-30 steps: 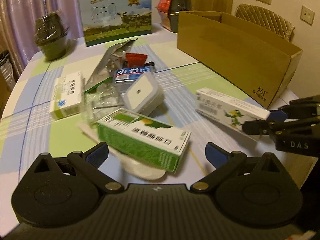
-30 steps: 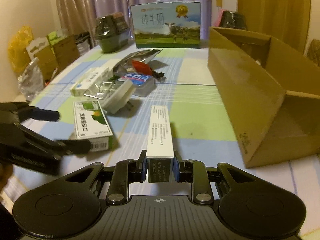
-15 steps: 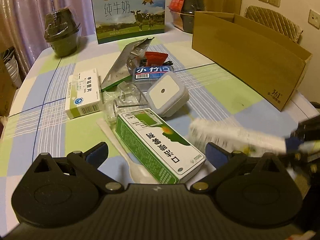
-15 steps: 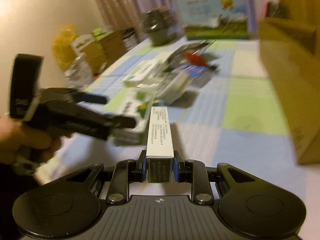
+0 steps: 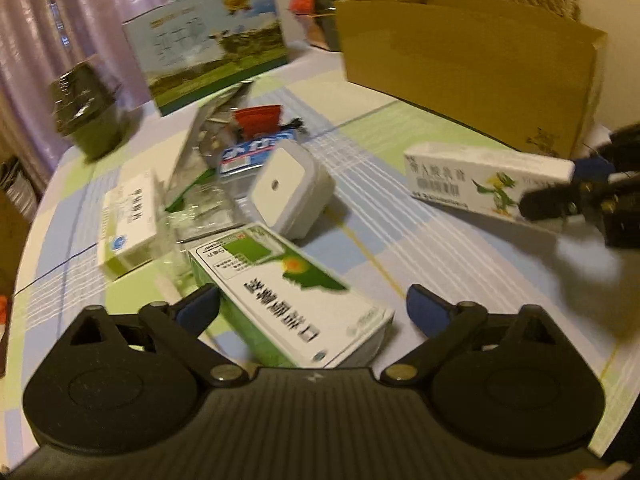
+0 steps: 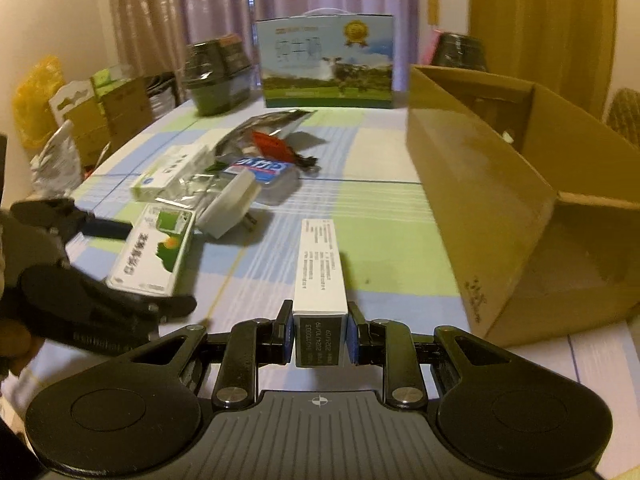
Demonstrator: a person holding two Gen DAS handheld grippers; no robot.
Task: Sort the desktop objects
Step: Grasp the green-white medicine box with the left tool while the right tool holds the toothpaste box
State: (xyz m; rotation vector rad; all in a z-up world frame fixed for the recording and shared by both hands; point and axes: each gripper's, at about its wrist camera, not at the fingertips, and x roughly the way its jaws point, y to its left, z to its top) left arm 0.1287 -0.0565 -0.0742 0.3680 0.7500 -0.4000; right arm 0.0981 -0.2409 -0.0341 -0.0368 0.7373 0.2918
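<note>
Checked in pale green, blue and white, the tablecloth carried a loose heap of small packages, with purple curtains hanging behind.

At the near end the right gripper had its jaws clamped on the short end of a long white box, which stuck straight forward between the blue pads and was held clear of the cloth. To its right stood the open cardboard carton, near but not touching the box.

The left gripper had its jaws spread wide apart. A green-and-white medicine box lay flat on the cloth between them; its left edge sat right against the left pad, though contact could not be confirmed, while the right pad stood clearly apart from it.

From the left wrist view, the white box showed its printed side, with a green bird figure and a barcode, which the right wrist view did not show. That view also gave a white square plug-in device face-on, just beyond the green-and-white box, though much of the frame was smeared by motion.

From the right wrist view, the carton's inside was visible, as were the dark printed end of the white box and a hand behind the left gripper at the frame's left edge. Farther back stood a milk gift carton with a cow scene.
</note>
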